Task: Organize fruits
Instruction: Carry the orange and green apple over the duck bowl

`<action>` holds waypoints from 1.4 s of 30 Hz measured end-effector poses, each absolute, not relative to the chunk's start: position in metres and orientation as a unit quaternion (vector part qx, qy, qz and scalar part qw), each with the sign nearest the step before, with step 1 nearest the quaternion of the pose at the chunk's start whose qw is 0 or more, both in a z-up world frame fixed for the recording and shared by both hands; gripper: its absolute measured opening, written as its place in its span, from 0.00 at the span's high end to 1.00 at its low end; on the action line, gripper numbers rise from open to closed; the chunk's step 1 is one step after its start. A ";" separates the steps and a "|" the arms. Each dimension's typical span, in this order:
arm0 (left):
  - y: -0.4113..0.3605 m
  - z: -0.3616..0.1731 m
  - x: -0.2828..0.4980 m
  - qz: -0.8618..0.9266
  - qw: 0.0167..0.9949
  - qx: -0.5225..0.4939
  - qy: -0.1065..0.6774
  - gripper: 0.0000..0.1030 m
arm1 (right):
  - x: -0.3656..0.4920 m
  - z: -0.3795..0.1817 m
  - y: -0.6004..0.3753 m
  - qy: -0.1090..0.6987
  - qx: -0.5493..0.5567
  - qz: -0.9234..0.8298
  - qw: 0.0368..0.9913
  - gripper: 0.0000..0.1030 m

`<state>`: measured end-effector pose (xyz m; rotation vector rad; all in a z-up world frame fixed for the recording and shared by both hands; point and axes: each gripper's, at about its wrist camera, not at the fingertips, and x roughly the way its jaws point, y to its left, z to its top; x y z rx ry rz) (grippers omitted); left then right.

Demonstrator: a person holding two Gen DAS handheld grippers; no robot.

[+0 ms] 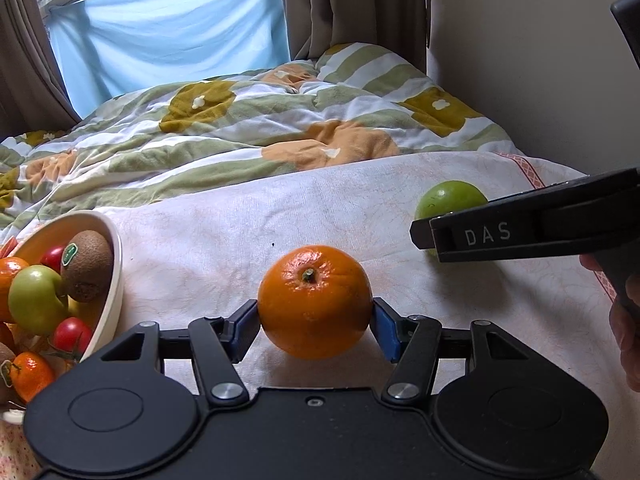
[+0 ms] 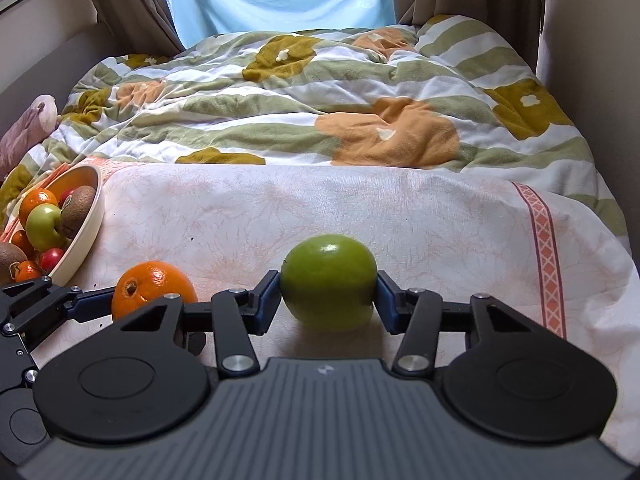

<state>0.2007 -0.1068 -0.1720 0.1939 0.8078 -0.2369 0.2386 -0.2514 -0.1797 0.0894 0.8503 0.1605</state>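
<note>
An orange [image 1: 315, 300] sits on the white cloth between the blue pads of my left gripper [image 1: 315, 330], which is shut on it; the orange also shows in the right wrist view [image 2: 150, 288]. A green apple [image 2: 329, 280] sits between the pads of my right gripper [image 2: 328, 304], which is shut on it. The apple [image 1: 448, 200] is partly hidden behind the right gripper's body in the left wrist view. A cream bowl [image 1: 108, 280] at the left holds a kiwi, a green apple, tomatoes and oranges; its rim also shows in the right wrist view [image 2: 94, 204].
The white cloth [image 2: 360, 208] covers the near end of a bed. A flowered quilt [image 2: 320, 92] lies bunched behind it. A wall runs along the right, curtains and a blue sheet at the back. More fruit lies outside the bowl at the far left [image 2: 16, 264].
</note>
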 end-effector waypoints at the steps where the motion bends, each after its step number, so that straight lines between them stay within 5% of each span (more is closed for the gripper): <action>1: -0.105 -0.169 0.199 -0.113 0.910 0.092 0.389 0.38 | 0.237 -0.179 -0.251 0.412 0.044 0.080 0.907 0.37; 26: -0.026 -0.043 0.142 -0.010 0.944 0.037 0.329 0.38 | 0.176 -0.048 -0.184 0.331 0.022 0.180 0.926 0.37; 42: 0.078 -0.063 0.190 0.023 0.932 0.062 0.357 0.38 | 0.225 -0.050 -0.092 0.360 0.003 0.196 0.912 0.37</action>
